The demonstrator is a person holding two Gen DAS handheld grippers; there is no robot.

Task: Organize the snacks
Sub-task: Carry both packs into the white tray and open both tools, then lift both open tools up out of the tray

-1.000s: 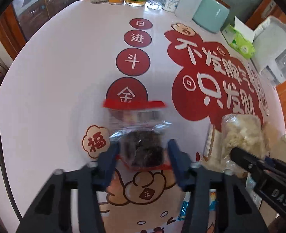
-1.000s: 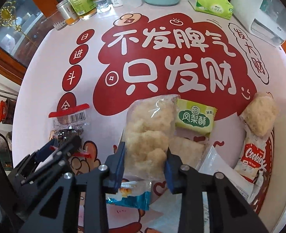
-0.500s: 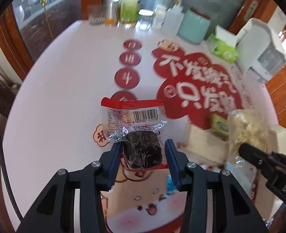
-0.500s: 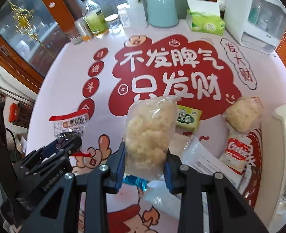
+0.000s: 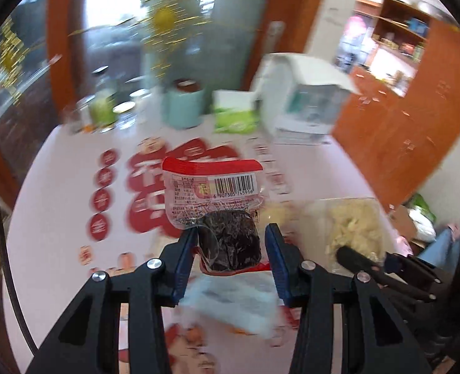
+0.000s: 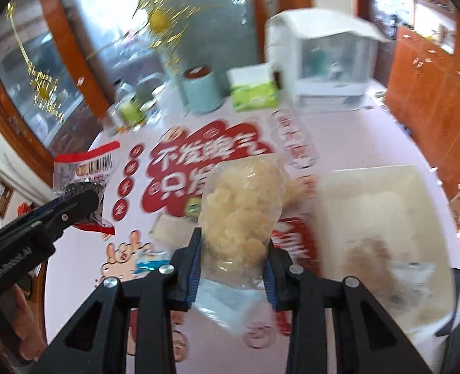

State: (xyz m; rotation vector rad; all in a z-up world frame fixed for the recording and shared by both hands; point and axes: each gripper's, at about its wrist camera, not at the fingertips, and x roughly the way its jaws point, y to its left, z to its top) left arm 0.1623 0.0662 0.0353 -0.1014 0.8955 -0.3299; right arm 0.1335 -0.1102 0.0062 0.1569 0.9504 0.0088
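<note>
Left gripper (image 5: 230,240): jaws narrow, blue pads pinching the lower, dark-filled end of a clear snack packet with a red top edge and barcode (image 5: 212,187). The packet stands upright between the pads, held clear above the table.

Right gripper (image 6: 233,252): jaws narrow, clamped on the bottom of a clear bag of pale yellow puffed pieces (image 6: 244,205). The bag rises upright from the pads, off the table.

Table (image 5: 52,193): pale pink cover printed with a large red cloud motif bearing white characters (image 6: 198,168) and a column of red round badges (image 5: 100,199). Loose snack packets lie on it below the grippers, blurred. A cream-white tray or box (image 6: 382,205) sits at the right edge; its contents are too blurred to name.

Far edge of table: mint-green canister (image 6: 202,92), green tissue box (image 6: 253,88), white appliance with a clear front (image 6: 326,59), bottles and jars (image 5: 105,109).

Surroundings: orange-brown wooden cabinets (image 5: 395,131).
</note>
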